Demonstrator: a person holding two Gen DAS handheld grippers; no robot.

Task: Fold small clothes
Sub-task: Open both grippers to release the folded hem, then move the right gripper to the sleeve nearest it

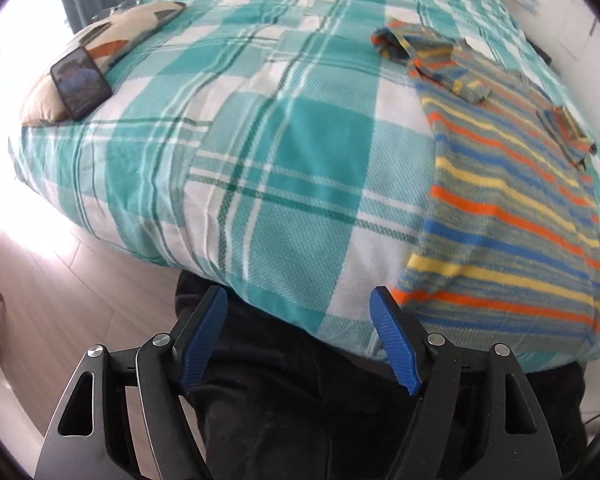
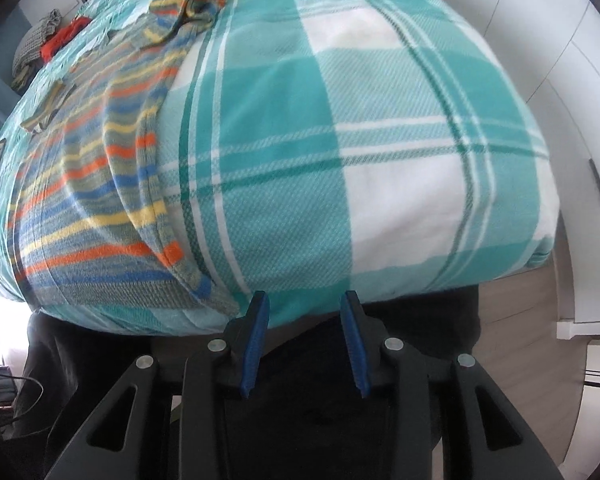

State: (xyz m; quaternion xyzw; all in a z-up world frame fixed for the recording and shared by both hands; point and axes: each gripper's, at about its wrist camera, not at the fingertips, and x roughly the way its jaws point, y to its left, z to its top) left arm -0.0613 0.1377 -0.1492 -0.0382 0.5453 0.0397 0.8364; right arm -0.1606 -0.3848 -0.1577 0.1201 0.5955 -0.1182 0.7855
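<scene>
Striped garment (image 1: 512, 216) flat on plaid bedspread (image 1: 260, 160), near bed's front edge.
Long axis runs from front edge toward far side; hem nearest grippers, sleeves (image 2: 188, 12) folded at far end; left gripper (image 1: 300, 304) jaws wide apart, empty; right gripper (image 2: 305, 308) jaws parted, empty, both short of cloth.

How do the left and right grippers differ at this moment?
The left gripper is spread wider than the right gripper, though both are open and empty. The left's right finger sits just before the striped sweater hem; the right gripper faces bare plaid blanket, the sweater lying to its left. Both hover at the bed's near edge.
</scene>
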